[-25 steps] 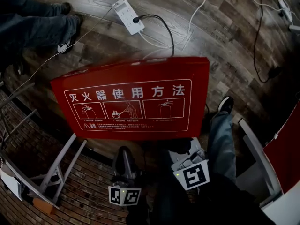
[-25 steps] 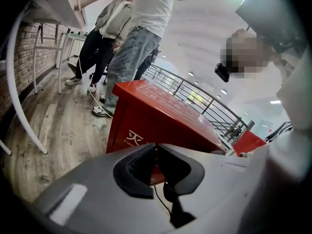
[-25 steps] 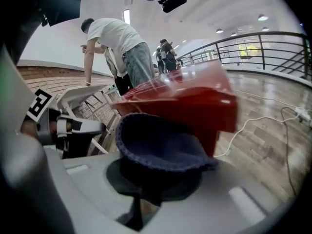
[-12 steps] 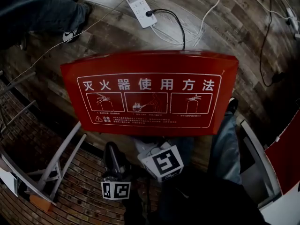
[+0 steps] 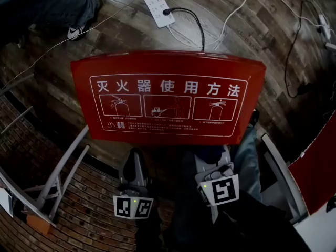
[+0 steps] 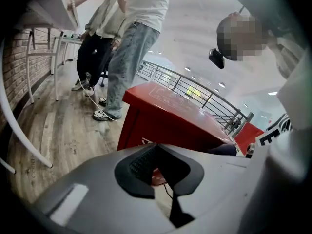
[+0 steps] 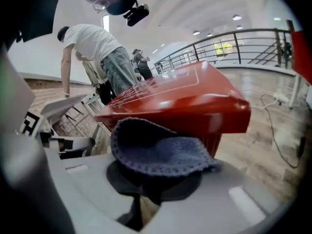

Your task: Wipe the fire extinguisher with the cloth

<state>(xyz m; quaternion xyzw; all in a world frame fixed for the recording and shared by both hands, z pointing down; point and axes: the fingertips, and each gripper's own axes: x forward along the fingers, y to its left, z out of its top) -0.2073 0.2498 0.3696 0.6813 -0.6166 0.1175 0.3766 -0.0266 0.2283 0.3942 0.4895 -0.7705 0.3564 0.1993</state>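
Left tool (image 6: 157,165): held at the near edge of the red cabinet (image 5: 168,101), on its left. The jaws have just been closing and are brought fully together, with nothing between them.
Right tool (image 7: 156,179): held at the same near edge, on the right, its jaws clamped on the cloth (image 7: 161,152).
Cloth: blue and knitted. A loose fold is flopped over the jaws toward the cabinet and appears short of it.
Red cabinet: a white instruction panel is printed on its lid.
Fire extinguisher: no cylinder is seen. It is judged to be inside the cabinet.
Step in hand: the cloth is judged to be on its way to the cabinet.
Done well: the clamp should be kept firm, and the fold laid flat and drawn in overlapping strokes.
Beyond the cabinet: a power strip (image 5: 159,7) is seen on the floor (image 5: 247,30).
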